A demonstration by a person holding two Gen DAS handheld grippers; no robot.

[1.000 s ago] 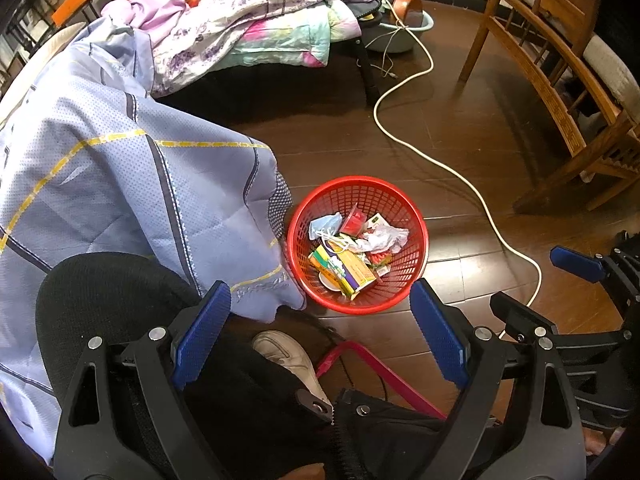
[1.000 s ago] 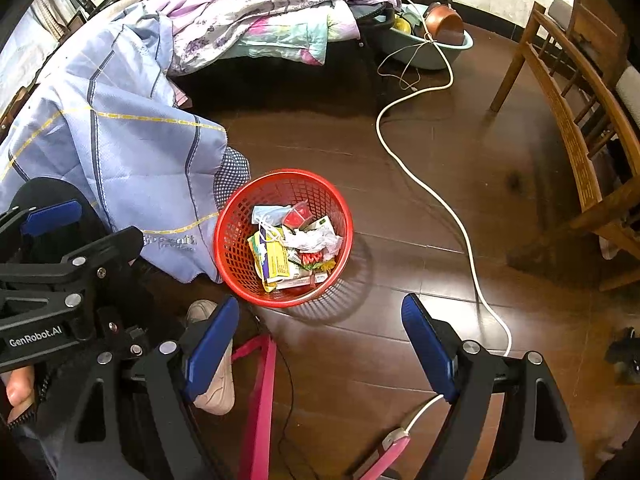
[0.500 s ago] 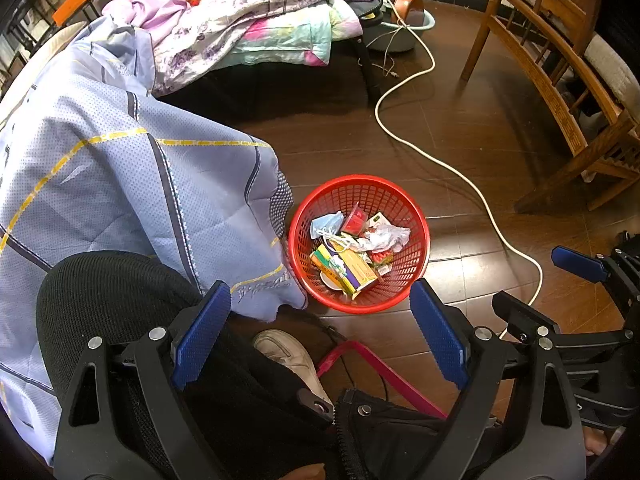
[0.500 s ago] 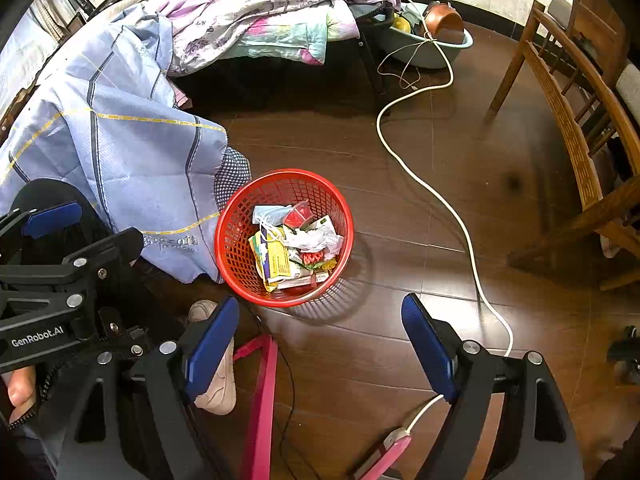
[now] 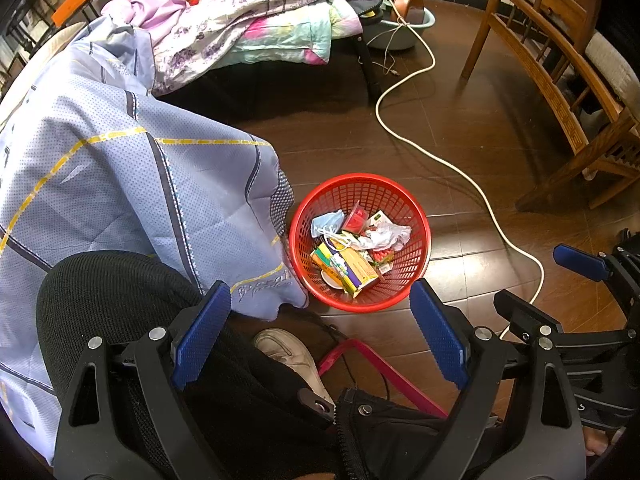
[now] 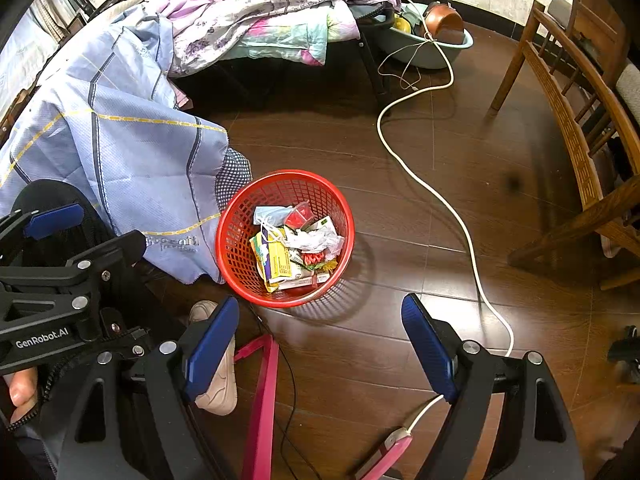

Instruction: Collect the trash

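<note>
Both grippers — left [image 5: 320, 334], right [image 6: 320, 338] — hang with jaws wide and empty above the basket [image 5: 416, 280]; we judge a rim grip best, clear of the cord [image 6: 440, 200].

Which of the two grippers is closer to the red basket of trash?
Left, though only slightly. The left gripper hangs open with the red basket just beyond its fingertips; the right gripper is also open, a bit farther back from it.
</note>
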